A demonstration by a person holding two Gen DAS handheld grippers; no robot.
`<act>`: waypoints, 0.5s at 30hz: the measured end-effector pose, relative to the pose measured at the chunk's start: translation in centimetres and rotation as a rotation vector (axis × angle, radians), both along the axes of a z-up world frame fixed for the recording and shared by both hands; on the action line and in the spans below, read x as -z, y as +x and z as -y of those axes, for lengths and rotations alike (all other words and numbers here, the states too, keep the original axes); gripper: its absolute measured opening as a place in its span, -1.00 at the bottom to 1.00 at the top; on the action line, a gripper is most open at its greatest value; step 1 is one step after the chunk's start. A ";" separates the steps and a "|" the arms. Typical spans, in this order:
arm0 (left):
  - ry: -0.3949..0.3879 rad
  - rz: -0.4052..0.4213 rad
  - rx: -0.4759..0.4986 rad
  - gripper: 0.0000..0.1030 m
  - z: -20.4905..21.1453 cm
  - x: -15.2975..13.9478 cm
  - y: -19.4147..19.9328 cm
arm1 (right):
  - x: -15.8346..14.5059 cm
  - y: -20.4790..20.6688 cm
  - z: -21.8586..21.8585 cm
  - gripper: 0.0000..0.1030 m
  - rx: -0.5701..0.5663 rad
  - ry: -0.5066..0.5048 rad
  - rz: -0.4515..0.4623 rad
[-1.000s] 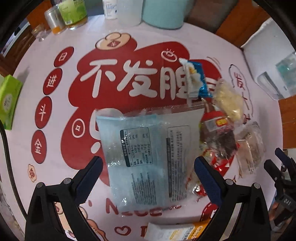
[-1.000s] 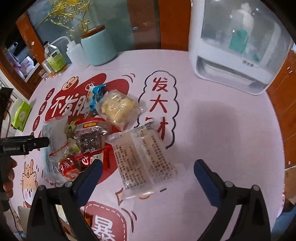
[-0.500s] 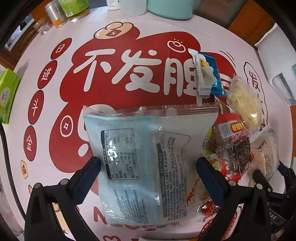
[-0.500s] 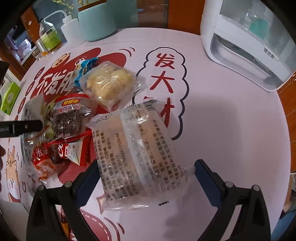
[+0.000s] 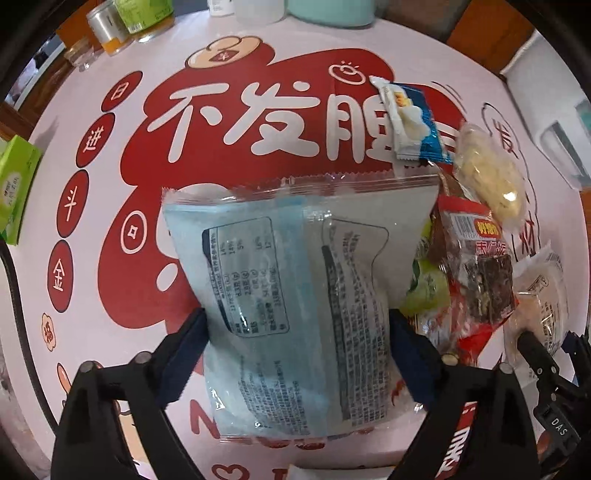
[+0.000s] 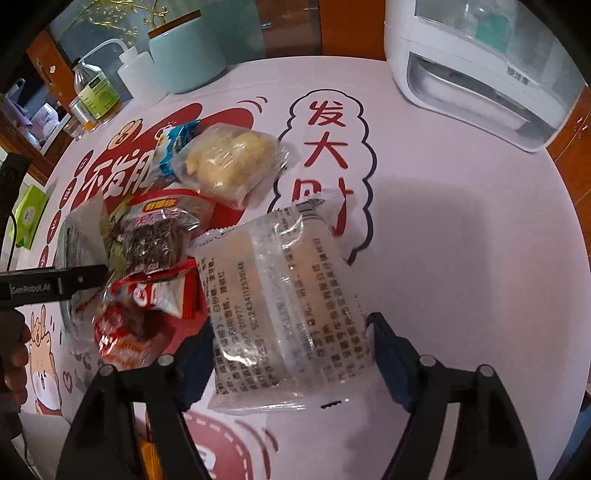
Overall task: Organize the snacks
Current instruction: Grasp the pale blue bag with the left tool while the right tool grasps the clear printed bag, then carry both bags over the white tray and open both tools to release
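In the left wrist view my left gripper (image 5: 297,350) has its blue pads against both sides of a large pale-blue snack bag (image 5: 295,295) that lies label-up on the red-and-white printed table mat (image 5: 110,221). In the right wrist view my right gripper (image 6: 291,354) has its pads against both sides of a clear-wrapped pale pastry pack (image 6: 284,306). Between the two lie a dark seaweed-style pack (image 6: 159,240), a red pack (image 6: 147,306), a yellow pastry pack (image 6: 229,166) and a small blue-white packet (image 5: 410,122).
A white appliance (image 6: 480,66) stands at the back right. A teal canister (image 6: 188,48), a squeeze bottle (image 6: 138,74) and jars (image 5: 110,33) line the back edge. A green box (image 5: 14,184) sits at the left edge.
Both grippers have moved forward over their packs and closed from wide open until the pads touch the pack sides. The packs now sit between the fingers.
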State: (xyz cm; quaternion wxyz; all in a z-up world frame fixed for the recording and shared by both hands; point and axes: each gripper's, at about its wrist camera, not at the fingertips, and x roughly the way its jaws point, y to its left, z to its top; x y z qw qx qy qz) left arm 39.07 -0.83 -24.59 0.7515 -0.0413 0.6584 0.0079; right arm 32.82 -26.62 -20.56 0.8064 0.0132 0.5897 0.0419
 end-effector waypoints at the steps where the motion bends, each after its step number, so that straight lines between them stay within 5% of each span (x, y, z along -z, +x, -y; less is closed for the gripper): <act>1: -0.001 0.009 0.008 0.71 0.1 -0.1 -0.5 | -0.1 -0.6 -0.1 0.50 -0.002 0.001 0.000; 5: -0.010 0.033 0.023 0.64 -0.5 -0.9 -2.6 | -1.2 -2.4 -0.2 0.49 -0.009 0.006 0.025; 7: -0.004 0.066 0.034 0.40 -0.5 -2.0 -3.4 | -2.0 -3.1 -0.1 0.49 -0.008 0.004 0.044; 15: -0.068 0.201 0.063 0.25 -1.7 -10.5 -7.5 | -7.6 -5.7 -0.2 0.49 0.005 0.053 0.150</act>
